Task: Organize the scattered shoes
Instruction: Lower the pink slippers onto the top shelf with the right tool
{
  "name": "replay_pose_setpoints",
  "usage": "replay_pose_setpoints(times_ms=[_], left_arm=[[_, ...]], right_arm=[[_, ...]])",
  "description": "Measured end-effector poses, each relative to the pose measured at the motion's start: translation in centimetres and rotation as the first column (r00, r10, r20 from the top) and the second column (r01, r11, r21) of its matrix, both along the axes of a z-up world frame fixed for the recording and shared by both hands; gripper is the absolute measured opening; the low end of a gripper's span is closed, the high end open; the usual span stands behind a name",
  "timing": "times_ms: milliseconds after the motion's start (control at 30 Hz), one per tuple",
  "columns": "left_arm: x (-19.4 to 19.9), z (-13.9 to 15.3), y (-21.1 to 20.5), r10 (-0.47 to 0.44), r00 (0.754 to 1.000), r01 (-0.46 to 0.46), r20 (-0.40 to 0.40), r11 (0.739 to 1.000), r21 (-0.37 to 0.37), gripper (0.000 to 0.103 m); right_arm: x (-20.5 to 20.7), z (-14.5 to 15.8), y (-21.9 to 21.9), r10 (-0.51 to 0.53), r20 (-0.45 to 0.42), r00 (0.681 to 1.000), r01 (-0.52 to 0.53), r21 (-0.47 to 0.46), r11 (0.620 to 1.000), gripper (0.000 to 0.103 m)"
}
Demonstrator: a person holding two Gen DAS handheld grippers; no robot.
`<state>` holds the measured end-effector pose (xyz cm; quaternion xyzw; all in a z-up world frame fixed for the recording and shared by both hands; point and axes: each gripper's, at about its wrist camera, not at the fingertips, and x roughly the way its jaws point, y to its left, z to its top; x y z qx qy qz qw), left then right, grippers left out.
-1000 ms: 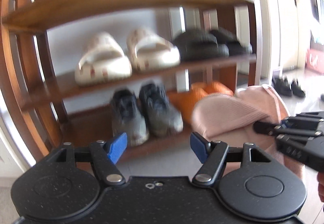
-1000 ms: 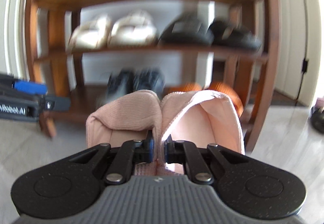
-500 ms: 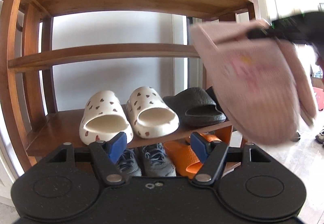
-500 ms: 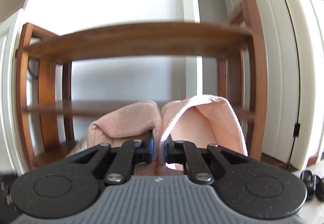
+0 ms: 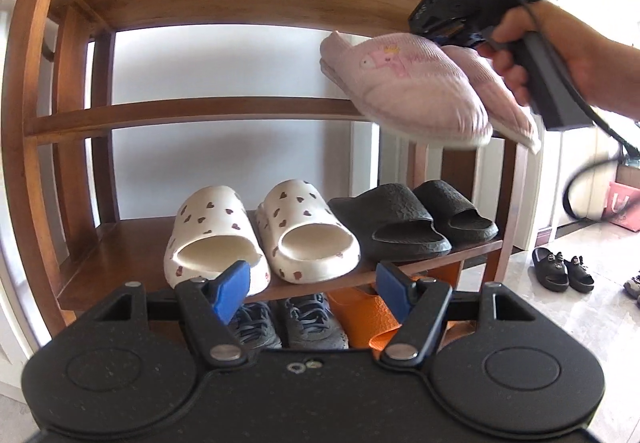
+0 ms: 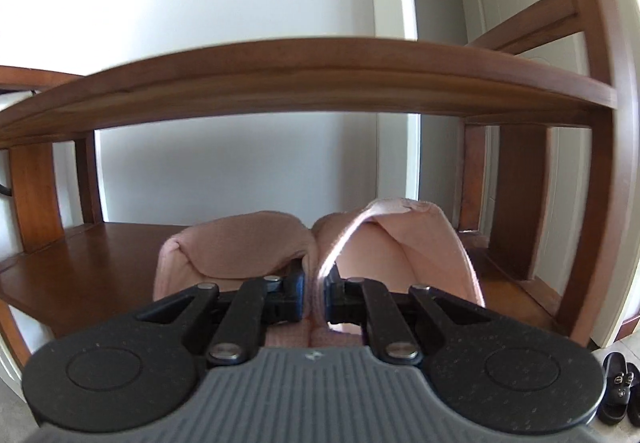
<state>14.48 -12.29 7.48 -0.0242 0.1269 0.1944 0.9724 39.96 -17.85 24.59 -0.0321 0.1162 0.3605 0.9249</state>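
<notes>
A pair of pink fabric slippers point(image 5: 408, 91) hangs in the air at the upper right of the wooden shoe rack point(image 5: 36, 123), toes pointing left and up. My right gripper point(image 6: 314, 301) is shut on the two inner sides of the pink slippers point(image 6: 248, 247), pinched together. In the right wrist view they are level with a bare shelf point(image 6: 92, 267) under the top board. A hand point(image 5: 516, 55) holds that gripper. My left gripper point(image 5: 312, 287) is open and holds nothing, in front of the lower shelves.
White heart-print slippers point(image 5: 216, 239) and black slides point(image 5: 392, 219) sit on a lower shelf. Grey sneakers point(image 5: 280, 323) and orange slippers point(image 5: 360, 317) stand below them. Black sandals point(image 5: 560, 267) lie on the tiled floor at the right, beside a pink bag point(image 5: 624, 203).
The right gripper has lifted the pink slippers from the bottom shelf's level up to the upper shelf. The left gripper rose a little and stays open.
</notes>
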Motion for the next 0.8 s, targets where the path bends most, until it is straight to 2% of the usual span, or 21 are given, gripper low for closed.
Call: replay_pose_setpoints(times_ms=[233,300,400,567,600,633,667,700,733,800], left_arm=[[0.2,-0.4,0.6,0.019,1.0,-0.019,-0.016,1.0,-0.008,0.069],[0.3,-0.7,0.7,0.021,0.999,-0.021,-0.029,1.0,-0.012,0.069],[0.4,-1.0,0.8,0.025,0.999,-0.026,-0.038,1.0,-0.015,0.069],[0.7,-1.2,0.8,0.017,0.999,-0.018,-0.044,1.0,-0.022,0.069],[0.7,-1.3,0.8,0.015,0.999,-0.016,-0.043,1.0,-0.022,0.069],[0.7,-1.3,0.8,0.012,0.999,-0.013,-0.043,1.0,-0.019,0.069],[0.7,-1.4,0.8,0.011,0.999,-0.012,-0.043,1.0,-0.018,0.069],[0.7,-1.5,0.8,0.011,0.999,-0.012,-0.044,1.0,-0.019,0.069],[0.8,-1.5,0.8,0.011,0.999,-0.012,-0.045,1.0,-0.023,0.069],[0.8,-1.6,0.9,0.007,0.999,-0.008,-0.043,1.0,-0.027,0.069]], right_arm=[[3.6,0.0,3.5,-0.056,-0.073,0.996,0.052,-0.064,0.997,0.011],[4.7,-0.1,4.6,-0.082,-0.092,0.992,0.072,-0.106,0.992,0.011],[5.4,-0.3,6.0,-0.108,-0.096,0.99,0.088,-0.194,0.977,0.015],[5.0,-0.1,6.2,-0.121,-0.075,0.99,0.101,-0.227,0.969,0.019],[4.8,0.0,5.8,-0.124,-0.074,0.989,0.106,-0.208,0.972,0.023],[4.6,0.1,5.5,-0.123,-0.07,0.99,0.108,-0.19,0.976,0.034],[4.2,0.3,4.9,-0.127,-0.054,0.99,0.117,-0.156,0.981,0.049],[3.9,0.6,4.4,-0.14,-0.023,0.99,0.136,-0.115,0.984,0.075],[4.0,0.9,4.4,-0.145,-0.001,0.989,0.144,-0.089,0.986,0.08],[2.5,1.3,2.8,-0.146,0.062,0.987,0.149,-0.035,0.988,0.08]])
